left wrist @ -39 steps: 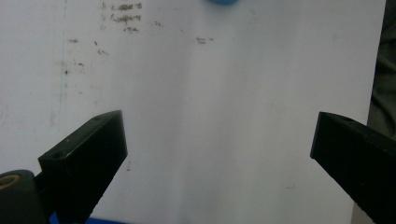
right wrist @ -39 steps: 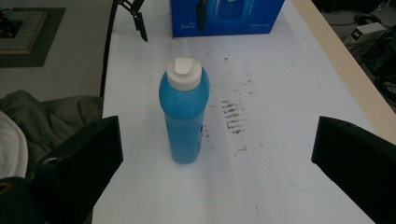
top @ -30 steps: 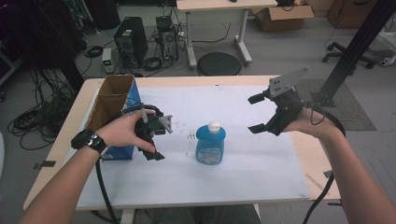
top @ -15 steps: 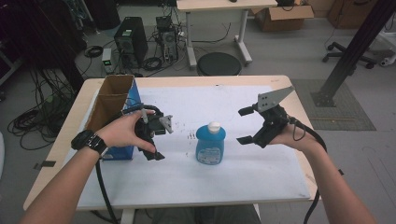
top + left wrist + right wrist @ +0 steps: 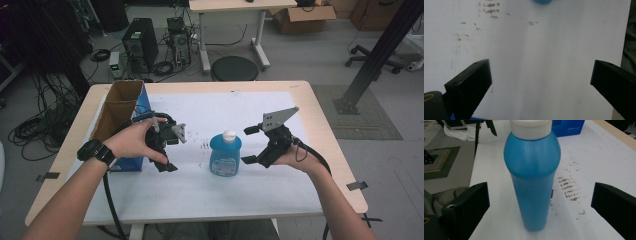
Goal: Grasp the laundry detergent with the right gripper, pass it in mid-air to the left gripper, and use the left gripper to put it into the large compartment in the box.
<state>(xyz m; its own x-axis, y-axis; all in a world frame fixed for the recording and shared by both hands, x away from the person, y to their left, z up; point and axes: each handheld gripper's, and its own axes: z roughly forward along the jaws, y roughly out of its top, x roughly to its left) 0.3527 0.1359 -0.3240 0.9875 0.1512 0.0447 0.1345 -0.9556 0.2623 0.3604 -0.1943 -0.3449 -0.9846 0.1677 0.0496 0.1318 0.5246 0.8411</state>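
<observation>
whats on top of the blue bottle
A white cap sits on top of the blue bottle, shut as far as the high view shows. What is inside the bottle cannot be seen, since its wall is opaque. The right tool stands open beside it.

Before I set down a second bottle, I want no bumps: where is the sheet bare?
Bare: the near strip of the white sheet, and the far stretch beyond the blue bottle. Crowded: the middle, where the left gripper and right gripper flank the bottle, and the box at the left edge.
</observation>
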